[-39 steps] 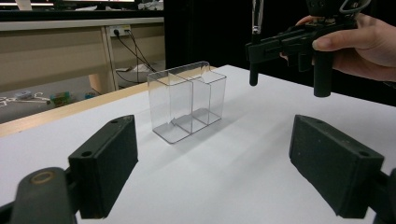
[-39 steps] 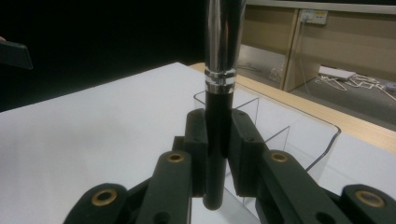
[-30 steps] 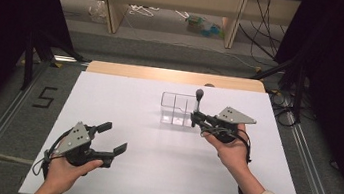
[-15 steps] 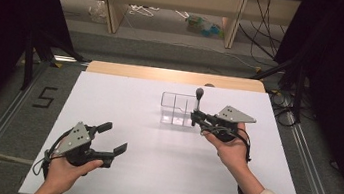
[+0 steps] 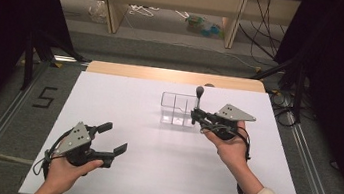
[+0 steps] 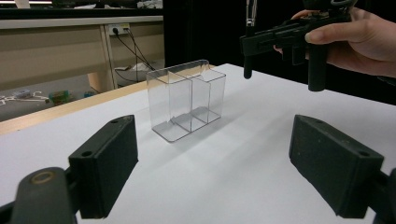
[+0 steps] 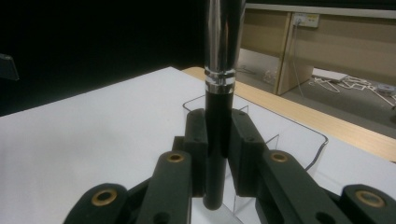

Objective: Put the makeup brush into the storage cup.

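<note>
One clear bin point(image 5: 178, 109), rectangular, stands just right of centre in the high view on the white table point(image 5: 123, 106). A clear divider splits it into two compartments; in the left gripper view both compartments of the bin point(image 6: 187, 100) look empty, with only the table showing through the walls.

One brush point(image 5: 199, 99), with a black handle, a silver ferrule and a dark rounded head at the top, is held upright at the bin's right end in the high view. Whether its lower tip is inside the right compartment or just outside the wall cannot be told. In the right gripper view the brush point(image 7: 219, 116) runs up the middle of the frame, its black butt ending below the pads, the bin's rim visible behind it.

The right gripper point(image 5: 196, 116), right of centre in the high view, has its jaws clamped on the brush handle; the pads press it from both sides. In the left gripper view it appears at upper right point(image 6: 280, 74), hovering above and beside the bin.

The left gripper point(image 5: 113, 138), lower left in the high view, sits well apart from the bin, jaws spread wide with nothing between them.
</note>
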